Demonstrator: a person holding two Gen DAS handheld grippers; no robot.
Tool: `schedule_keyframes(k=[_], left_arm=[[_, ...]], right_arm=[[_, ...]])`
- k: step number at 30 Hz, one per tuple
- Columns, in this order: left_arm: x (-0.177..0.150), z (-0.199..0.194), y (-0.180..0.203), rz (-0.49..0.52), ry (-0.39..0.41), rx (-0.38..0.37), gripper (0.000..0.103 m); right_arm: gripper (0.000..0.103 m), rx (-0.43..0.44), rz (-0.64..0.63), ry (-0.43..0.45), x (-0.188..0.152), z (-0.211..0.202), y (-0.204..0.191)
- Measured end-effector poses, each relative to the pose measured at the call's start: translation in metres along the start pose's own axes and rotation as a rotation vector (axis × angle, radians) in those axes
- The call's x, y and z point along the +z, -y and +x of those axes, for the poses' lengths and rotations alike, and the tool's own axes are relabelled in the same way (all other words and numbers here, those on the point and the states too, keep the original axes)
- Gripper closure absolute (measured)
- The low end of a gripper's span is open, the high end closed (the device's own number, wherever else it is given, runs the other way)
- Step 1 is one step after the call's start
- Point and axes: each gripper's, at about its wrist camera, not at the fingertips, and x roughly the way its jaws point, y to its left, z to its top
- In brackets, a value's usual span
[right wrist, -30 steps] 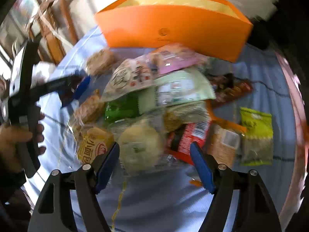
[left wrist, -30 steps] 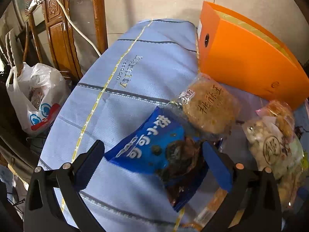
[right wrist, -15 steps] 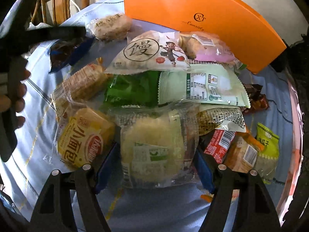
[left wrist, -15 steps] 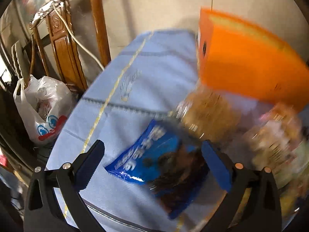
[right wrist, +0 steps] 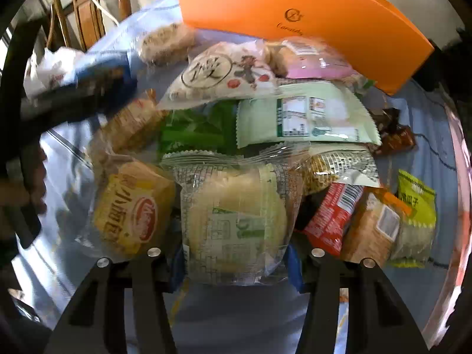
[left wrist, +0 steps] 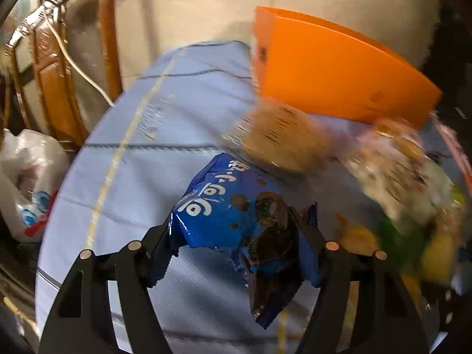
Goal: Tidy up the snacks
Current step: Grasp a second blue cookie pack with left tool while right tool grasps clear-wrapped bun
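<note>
- The left gripper [left wrist: 236,247] is closing its jaws on a crinkled blue foil snack packet [left wrist: 233,209] with white lettering; the pads press its two ends and the packet bulges up between them, over the pale blue striped cloth [left wrist: 132,177] that covers the table
- The right gripper [right wrist: 236,262] is closing its jaws on a clear-wrapped pale round bun [right wrist: 236,221]; both blue pads touch the wrapper's sides
- That bun lies at the near edge of a heap of snacks, just beside a yellow-labelled small bread packet [right wrist: 132,212] and a red packet [right wrist: 333,215]
- A tall orange cardboard box [right wrist: 295,8] stands upright behind the heap
- A round brown biscuit in clear wrap [left wrist: 280,138] lies between the blue packet and the box
</note>
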Motion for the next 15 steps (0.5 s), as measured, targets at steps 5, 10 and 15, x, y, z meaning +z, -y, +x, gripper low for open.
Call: schedule_keyframes(k=[5,10,15], left_arm=[[-0.011,-0.034,0.006,0.022,0.038,-0.08,0.038],[-0.005,-0.072,0.01,0.033,0.098,-0.139,0.038],[0.002,-0.105,0.019,0.051,0.139,-0.174,0.038]], right_arm=[[0.049,0.04,0.059,0.048,-0.007,-0.026,0.013],[0.049,0.054,0.1,0.105,-0.015,-0.056,0.026],[0.049,0.061,0.136,0.152,-0.021,-0.083,0.033]])
